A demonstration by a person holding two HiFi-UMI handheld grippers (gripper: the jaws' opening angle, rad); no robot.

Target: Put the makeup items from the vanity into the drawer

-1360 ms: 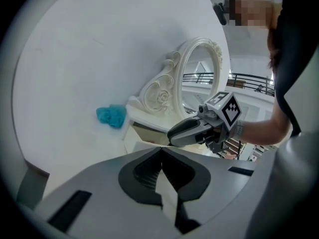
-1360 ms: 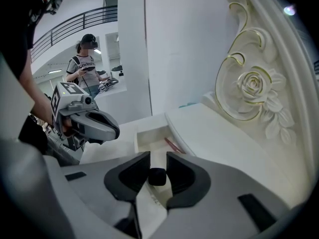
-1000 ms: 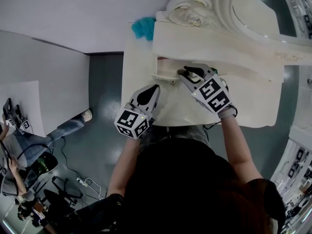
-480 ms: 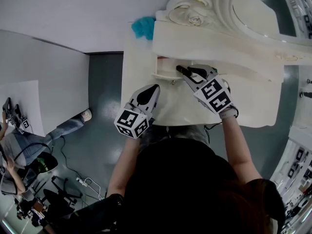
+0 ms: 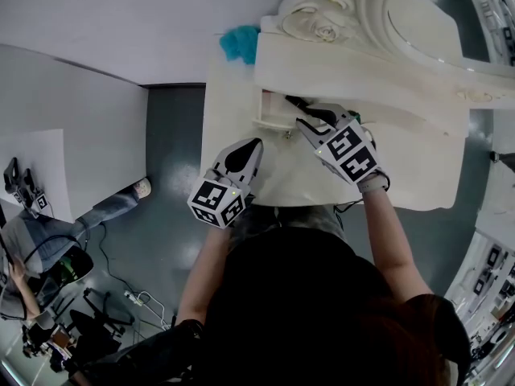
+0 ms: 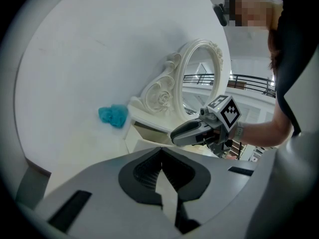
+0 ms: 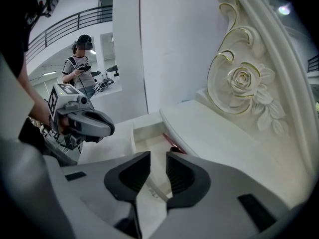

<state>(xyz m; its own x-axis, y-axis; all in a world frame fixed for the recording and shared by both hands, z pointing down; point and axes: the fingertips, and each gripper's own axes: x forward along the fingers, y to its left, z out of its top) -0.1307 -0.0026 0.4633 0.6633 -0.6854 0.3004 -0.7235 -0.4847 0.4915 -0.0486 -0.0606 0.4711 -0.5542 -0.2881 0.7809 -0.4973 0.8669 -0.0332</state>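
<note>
I see a teal fluffy lump (image 5: 239, 43) (material unclear) against the white wall (image 5: 121, 14); a person in jeans (image 5: 48, 236) sits far left.

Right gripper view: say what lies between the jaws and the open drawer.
Nothing. In that view the right gripper holds its jaws apart and empty above the drawer; only its pale rim shows through the gap.

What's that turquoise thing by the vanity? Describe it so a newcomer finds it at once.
Start at the cream vanity with its carved mirror frame. Just left of the frame's rose carving, by the wall, lies a small fluffy turquoise lump; everything around it is white or cream.
</note>
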